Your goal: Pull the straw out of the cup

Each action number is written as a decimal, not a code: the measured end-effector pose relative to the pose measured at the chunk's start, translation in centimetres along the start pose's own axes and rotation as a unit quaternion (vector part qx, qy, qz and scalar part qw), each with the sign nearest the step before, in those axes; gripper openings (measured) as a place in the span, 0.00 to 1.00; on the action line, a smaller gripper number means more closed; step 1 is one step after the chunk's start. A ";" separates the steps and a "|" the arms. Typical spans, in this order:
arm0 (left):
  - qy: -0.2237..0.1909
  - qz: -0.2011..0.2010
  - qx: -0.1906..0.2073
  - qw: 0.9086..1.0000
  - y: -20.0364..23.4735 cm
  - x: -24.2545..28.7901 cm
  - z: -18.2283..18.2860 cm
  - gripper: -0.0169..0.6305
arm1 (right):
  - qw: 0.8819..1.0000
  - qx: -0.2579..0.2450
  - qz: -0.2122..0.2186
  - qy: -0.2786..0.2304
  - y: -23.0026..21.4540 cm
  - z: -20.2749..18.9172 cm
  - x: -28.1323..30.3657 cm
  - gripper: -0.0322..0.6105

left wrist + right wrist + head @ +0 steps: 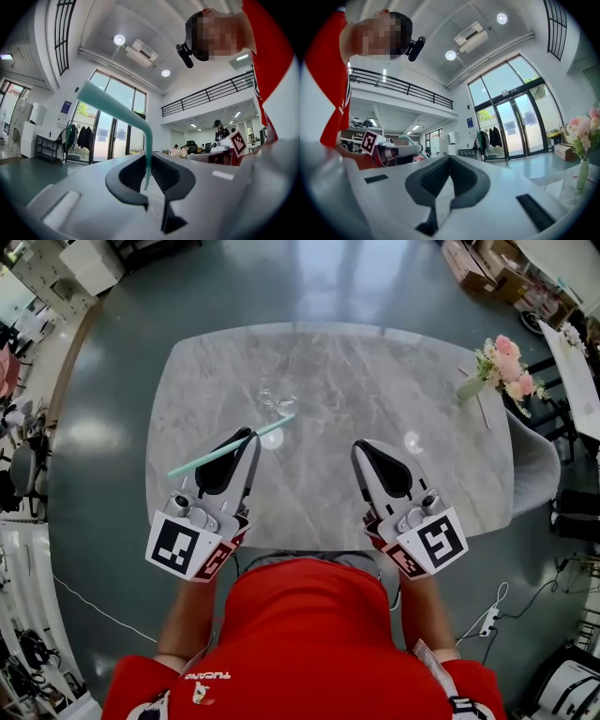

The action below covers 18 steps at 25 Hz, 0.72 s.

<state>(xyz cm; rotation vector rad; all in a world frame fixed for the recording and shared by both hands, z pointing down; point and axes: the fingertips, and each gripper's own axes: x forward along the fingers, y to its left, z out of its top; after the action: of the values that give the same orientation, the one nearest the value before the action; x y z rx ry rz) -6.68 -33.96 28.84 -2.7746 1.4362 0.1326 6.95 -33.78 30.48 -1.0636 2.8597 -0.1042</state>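
So the pull itself looks pretty much done here, as far as I can judge. The left gripper [248,434] has its jaws pinched down on the teal straw [220,452]. In the left gripper view the straw [117,110] runs right between the dark pads. A short end pokes out one side and the longer bent part sweeps up and off to the gripper's left. From the head view the straw lies crosswise through the jaw tips and sticks out on both sides of them. Its far end sits just past the tips toward the clear cup [275,401]. The cup stands on the marble table [394,362], a little ahead of the left gripper's nose and slightly to its right. It's glassy and hard to read, so I can't say for sure the straw tip is clear of the rim, but no cup shows around the straw in the gripper's own view, so my guess is it's out. The right gripper [359,448] hangs off to the right of the left one, well apart from the cup, with its jaws together and nothing between them. It isn't steadying the glass at all. What's next, I'd say, is to carry the straw sideways away from the cup so the dangling end doesn't clip the rim and tip it. Then lower it to a bare bit of table near the left gripper and let go. The grip is on a thin, bendy tube, so go easy.
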 end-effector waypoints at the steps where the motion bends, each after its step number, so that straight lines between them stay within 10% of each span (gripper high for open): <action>1: -0.001 0.001 0.001 1.000 -0.1 -0.1 0.1 0.08 | 1.000 -0.001 0.001 0.000 0.1 0.0 -0.1 0.05; 18: -0.008 0.006 -0.001 1.000 -1.2 -0.4 0.2 0.08 | 1.000 -0.014 0.003 0.005 0.1 0.7 -1.4 0.05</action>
<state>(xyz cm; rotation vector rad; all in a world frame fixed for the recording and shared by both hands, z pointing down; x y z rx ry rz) -5.92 -32.92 28.63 -2.7608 1.4515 0.1561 7.99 -32.86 29.90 -1.0633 2.8815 -0.0682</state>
